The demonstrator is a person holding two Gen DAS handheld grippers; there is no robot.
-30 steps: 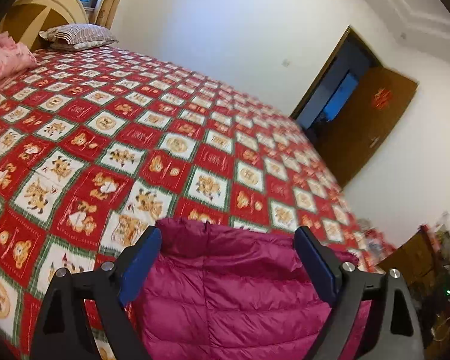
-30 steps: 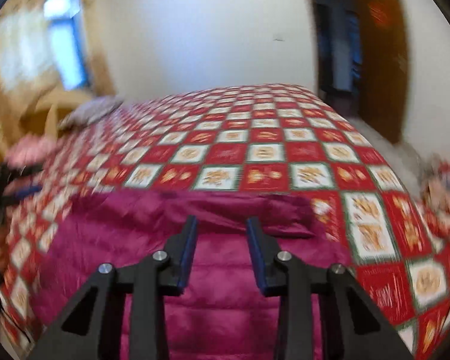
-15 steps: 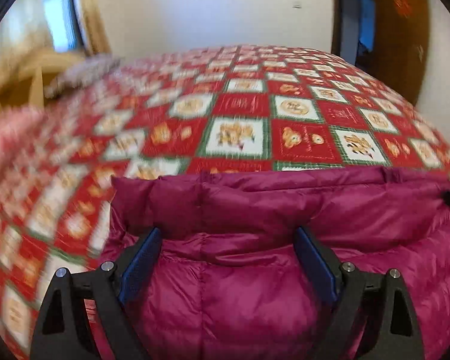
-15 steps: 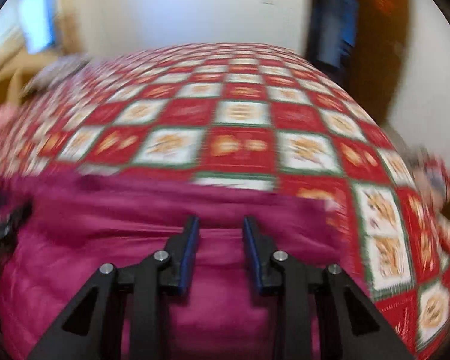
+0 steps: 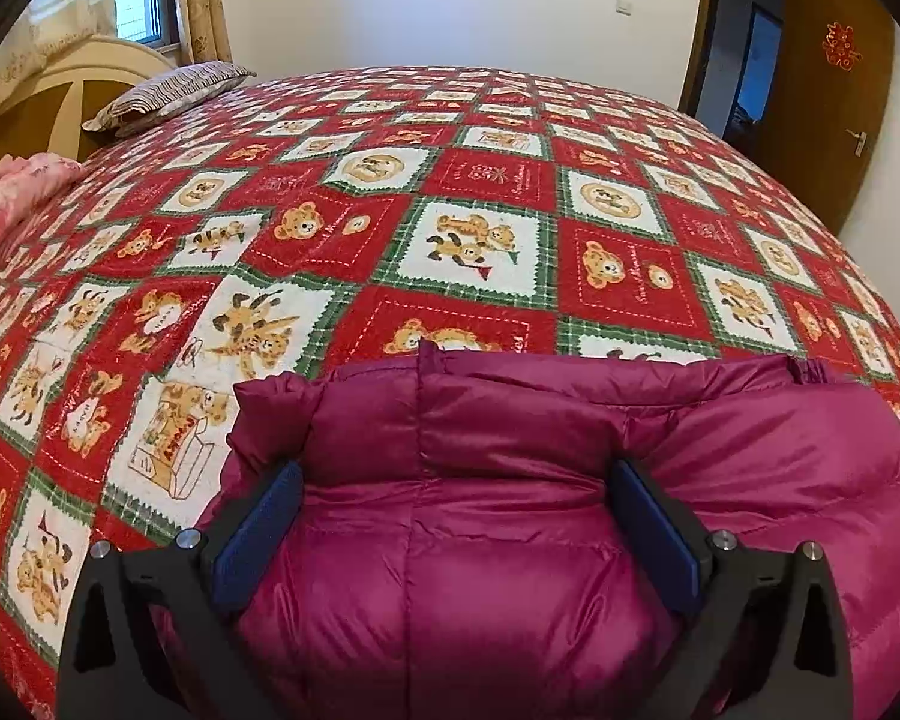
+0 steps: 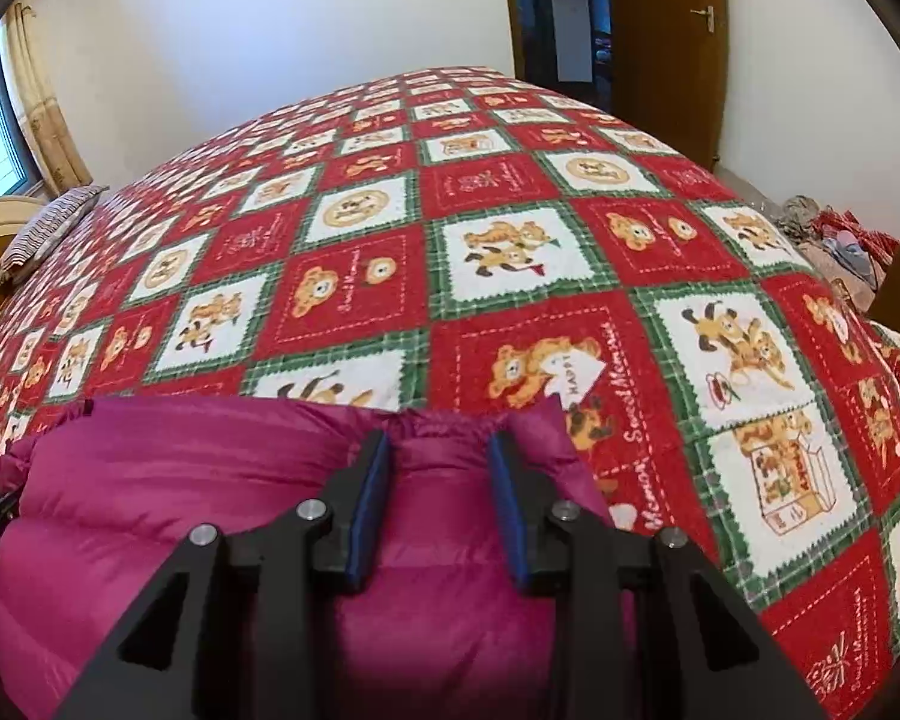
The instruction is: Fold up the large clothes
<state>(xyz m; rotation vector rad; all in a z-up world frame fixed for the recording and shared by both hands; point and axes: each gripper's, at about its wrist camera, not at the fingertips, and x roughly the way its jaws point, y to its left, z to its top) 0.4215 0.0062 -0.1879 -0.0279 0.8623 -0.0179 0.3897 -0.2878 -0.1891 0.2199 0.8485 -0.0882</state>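
Observation:
A magenta puffer jacket [image 5: 480, 528] lies on the bed's near side, its collar edge bunched toward the far side. My left gripper [image 5: 456, 480] is open wide, its blue pads either side of the jacket's left collar part, low over the fabric. In the right wrist view the jacket [image 6: 150, 516] fills the lower left. My right gripper [image 6: 441, 450] is partly open, its jaws straddling a fold of the jacket's right collar edge without clamping it.
The bed carries a red, white and green teddy-bear quilt [image 5: 480, 192]. A striped pillow [image 5: 168, 90] and pink bedding [image 5: 12, 198] lie at the far left. An open wooden door [image 5: 822, 90] is at the right. Clutter [image 6: 834, 240] sits on the floor past the bed's right edge.
Both grippers have swung and lowered toward the jacket's collar edge; the views have steadied from blur. The left gripper stays wide open, the right keeps its narrow gap.

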